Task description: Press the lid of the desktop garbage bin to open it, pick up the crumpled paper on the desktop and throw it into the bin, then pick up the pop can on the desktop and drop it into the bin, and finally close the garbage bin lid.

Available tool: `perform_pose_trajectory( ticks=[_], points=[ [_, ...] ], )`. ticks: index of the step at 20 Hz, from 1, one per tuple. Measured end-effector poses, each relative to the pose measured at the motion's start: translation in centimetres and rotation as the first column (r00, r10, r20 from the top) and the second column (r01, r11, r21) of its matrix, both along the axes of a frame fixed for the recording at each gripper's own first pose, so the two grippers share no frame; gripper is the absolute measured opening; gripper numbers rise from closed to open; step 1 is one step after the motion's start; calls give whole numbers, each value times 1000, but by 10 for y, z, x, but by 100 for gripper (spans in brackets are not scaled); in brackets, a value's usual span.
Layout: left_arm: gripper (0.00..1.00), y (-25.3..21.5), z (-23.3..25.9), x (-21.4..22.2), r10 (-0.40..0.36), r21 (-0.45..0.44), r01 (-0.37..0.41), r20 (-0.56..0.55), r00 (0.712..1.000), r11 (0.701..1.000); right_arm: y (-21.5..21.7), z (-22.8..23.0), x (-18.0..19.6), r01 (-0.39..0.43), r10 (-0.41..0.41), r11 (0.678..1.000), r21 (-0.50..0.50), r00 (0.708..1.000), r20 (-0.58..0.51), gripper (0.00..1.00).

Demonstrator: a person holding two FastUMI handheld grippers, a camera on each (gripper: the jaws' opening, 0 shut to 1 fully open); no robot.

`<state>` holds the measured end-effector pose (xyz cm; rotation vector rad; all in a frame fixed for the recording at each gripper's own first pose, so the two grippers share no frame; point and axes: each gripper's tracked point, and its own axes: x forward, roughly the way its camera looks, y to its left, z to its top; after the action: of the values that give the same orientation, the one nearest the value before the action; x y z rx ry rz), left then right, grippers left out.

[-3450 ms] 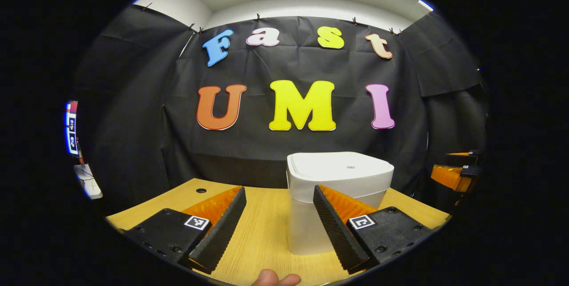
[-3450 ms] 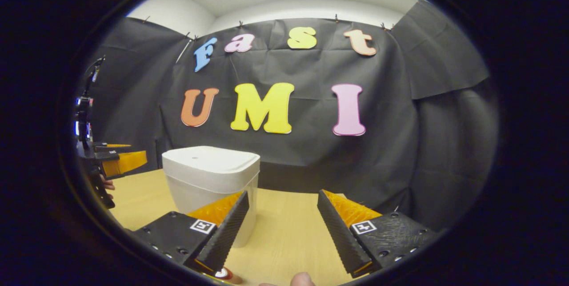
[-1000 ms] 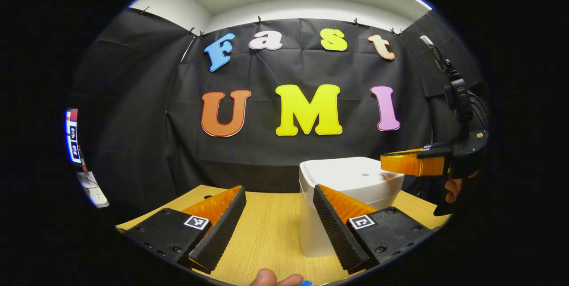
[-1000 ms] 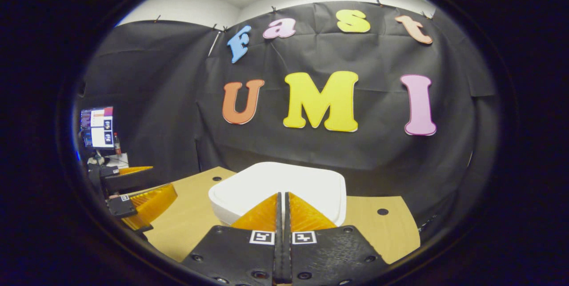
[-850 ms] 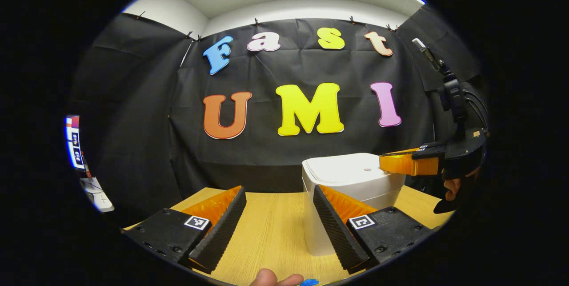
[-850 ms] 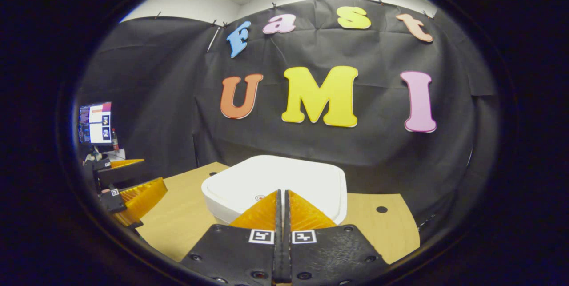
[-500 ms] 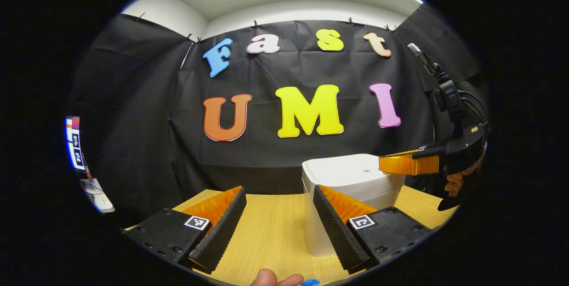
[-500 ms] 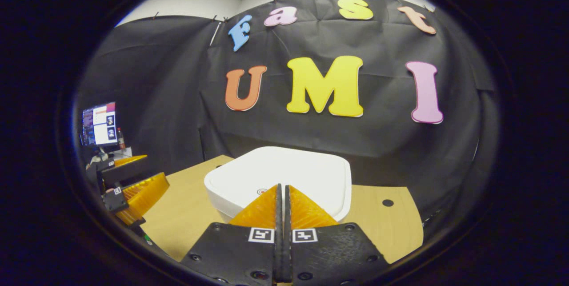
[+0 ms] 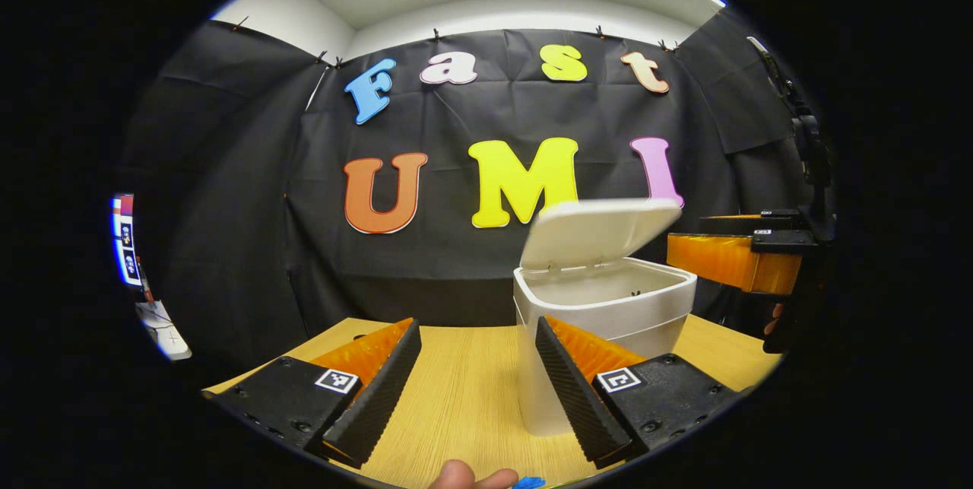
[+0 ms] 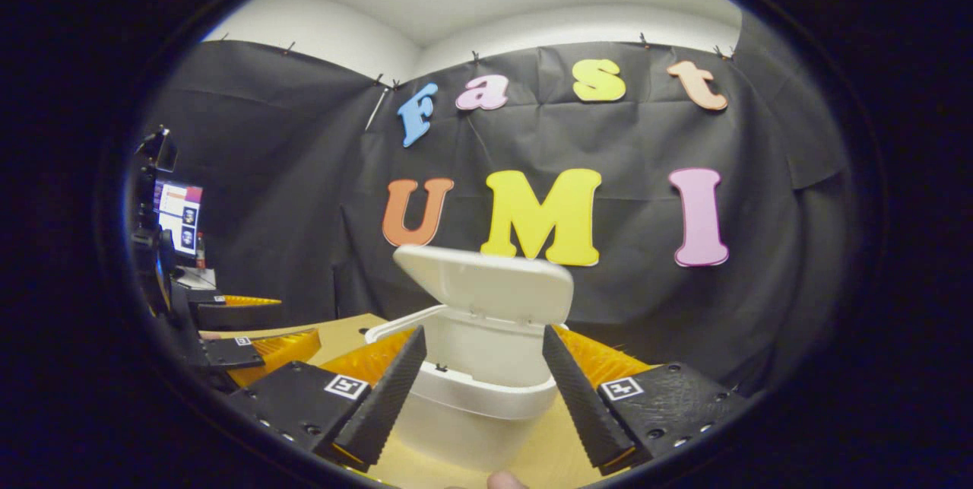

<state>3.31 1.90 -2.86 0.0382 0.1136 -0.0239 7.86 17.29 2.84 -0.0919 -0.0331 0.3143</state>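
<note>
Bright overhead light, sharp centre, heavy fisheye warp at edges.

The left gripper view looks level across the desk [image 9: 456, 398], close behind the garbage bin [image 9: 608, 306]. The right gripper view faces the same bin [image 10: 486, 390], closer still.

Wooden desk [image 9: 456, 398], round hole [image 9: 357, 337] near far left edge. Lit monitor [image 10: 181, 227] at far left, small bottle [image 10: 200, 252] just beside it.

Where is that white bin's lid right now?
The lid stands raised above the open bin on the wooden table, right of centre in the left gripper view, just beyond the left tool.
</note>
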Motion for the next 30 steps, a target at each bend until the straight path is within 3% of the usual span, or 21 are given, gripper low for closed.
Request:
perform_pose_trajectory(
  ticks=[10, 17, 20, 24, 30],
  points=[
    [98, -18, -47, -44, -25, -9, 24, -108, 994, 1000, -61, -31, -38, 70, -69, 995, 67, 997, -25, 95],
    [99, -33, -115, -72, -45, -72, 27, -260, 965, 997, -78, -45, -70, 19, -19, 996, 88, 1000, -3, 95],
    [98, -28, -156, -88, -34, -55, 15, -351, 936, 998, -82, -73, -84, 20, -16, 993, 118, 999, -33, 96],
    [99, -36, -204, -114, -66, -107, 15, -495, 867, 994, -90, -103, -96, 50, -43, 991, 124, 997, -61, 96],
    [99, -44, -229, -123, -55, -85, 10, -547, 835, 996, -100, -122, -100, 79, -71, 990, 117, 995, -66, 95]
  ],
)
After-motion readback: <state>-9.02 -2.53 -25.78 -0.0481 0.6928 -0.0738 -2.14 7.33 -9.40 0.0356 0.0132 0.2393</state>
